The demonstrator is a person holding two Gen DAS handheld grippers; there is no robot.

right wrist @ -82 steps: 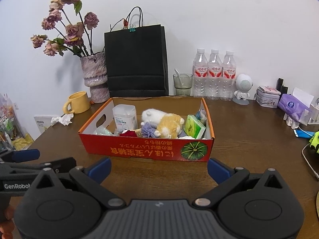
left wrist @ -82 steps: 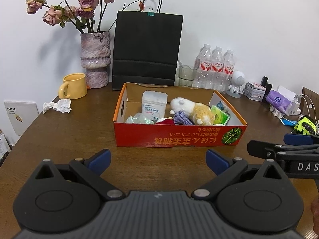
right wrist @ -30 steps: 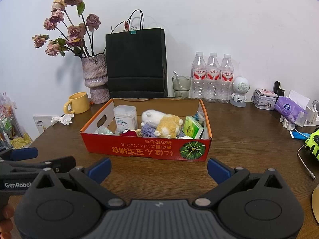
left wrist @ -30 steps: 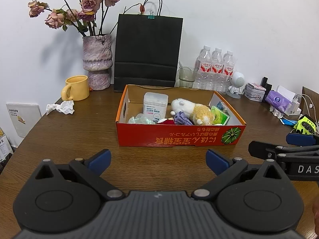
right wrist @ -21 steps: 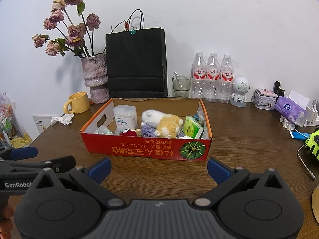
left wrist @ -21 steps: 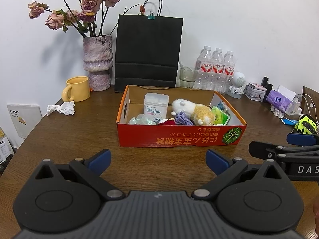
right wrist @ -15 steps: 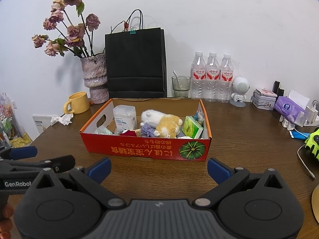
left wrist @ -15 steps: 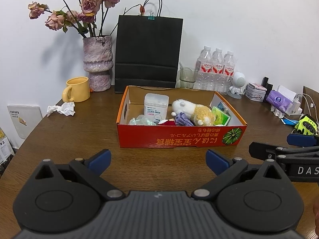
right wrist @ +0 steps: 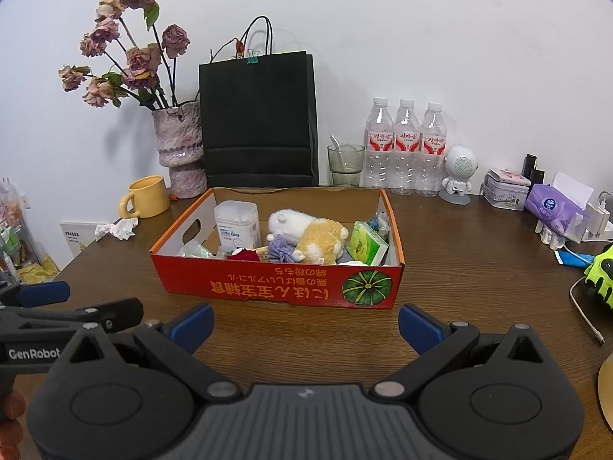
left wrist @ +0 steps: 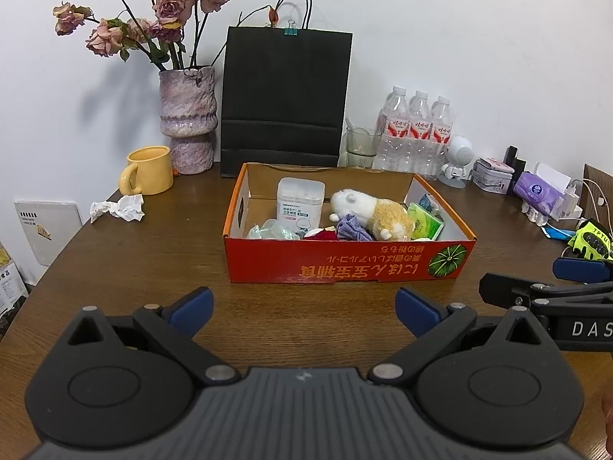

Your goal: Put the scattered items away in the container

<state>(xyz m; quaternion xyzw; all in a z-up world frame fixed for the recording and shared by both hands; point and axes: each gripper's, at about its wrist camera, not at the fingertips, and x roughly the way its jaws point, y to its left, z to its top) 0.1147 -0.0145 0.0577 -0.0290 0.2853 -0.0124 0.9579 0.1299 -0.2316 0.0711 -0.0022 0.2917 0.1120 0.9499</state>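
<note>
Left hand-held gripper (left wrist: 302,308) spread wide, empty; cardboard box (left wrist: 345,264) just ahead

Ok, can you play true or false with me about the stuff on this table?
1. The stuffed toy lies inside the red box. True.
2. The yellow mug is inside the box. False: it stands on the table by the vase.
3. Three water bottles stand by the wall. True.
4. The left gripper holds crumpled paper. False: its jaws are open and empty.
</note>
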